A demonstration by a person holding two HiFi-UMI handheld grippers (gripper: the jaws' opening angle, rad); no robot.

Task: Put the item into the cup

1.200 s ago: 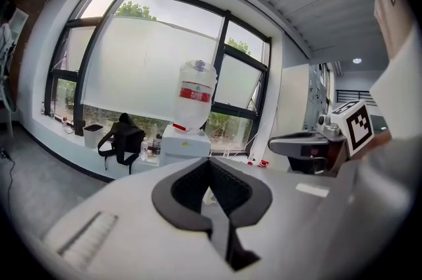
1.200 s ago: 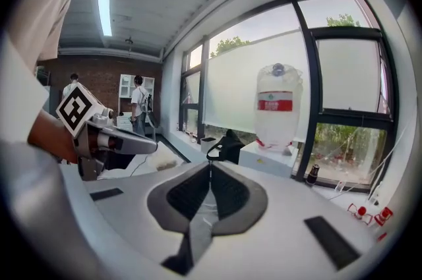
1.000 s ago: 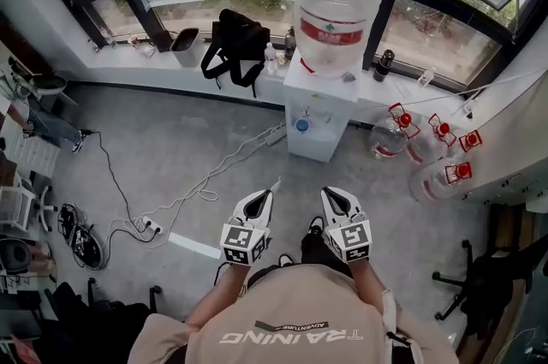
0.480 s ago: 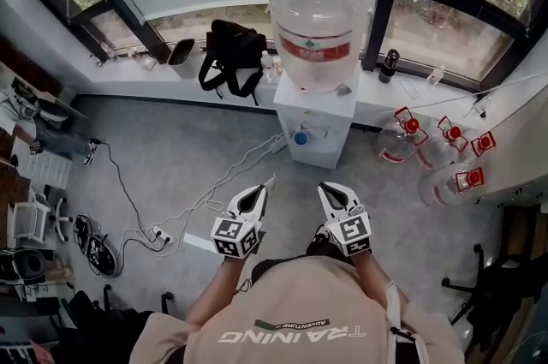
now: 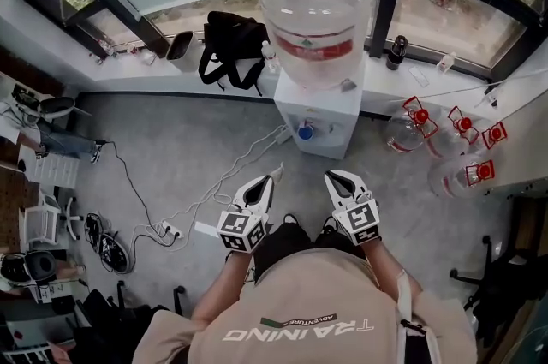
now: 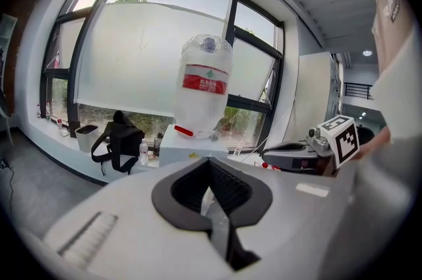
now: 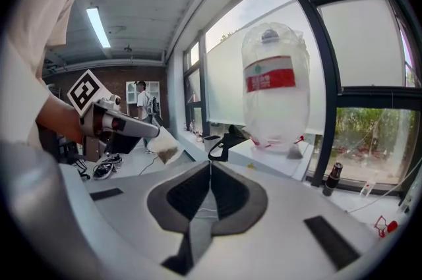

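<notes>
While standing on the floor (image 5: 171,140) just short of the dispenser (image 5: 318,110), holding both grippers out low and side by side, tips pointing toward its base. Carrying the left gripper (image 5: 271,181) off the dispenser's front left corner and the right gripper (image 5: 334,177) off its front right, neither touching it.

Pinching a small pale sachet (image 5: 276,171) in the left jaws, pressed tight on it. Seeing it in the left gripper view as a white sliver wedged upright in the slot between the pads. Catching it from the right gripper view too: poking out past the left tips, brownish filling showing through its lower part, hanging in the air well short of the dispenser.

Holding the right jaws pressed together pad to pad. Noting a hair-thin pale line across the slot lower down, too fine to identify.

Looking up past both sets of jaws at the bottle (image 5: 315,2) standing on top of the dispenser, red label band around it.

Noting a black bag (image 5: 231,45) on the sill (image 5: 120,73) just left of the dispenser and a dark flask (image 5: 396,51) on the sill to its right. Also noting red-handled jugs (image 5: 402,131) lying on the floor right of its base and cables (image 5: 244,158) trailing across the floor to its left.
</notes>
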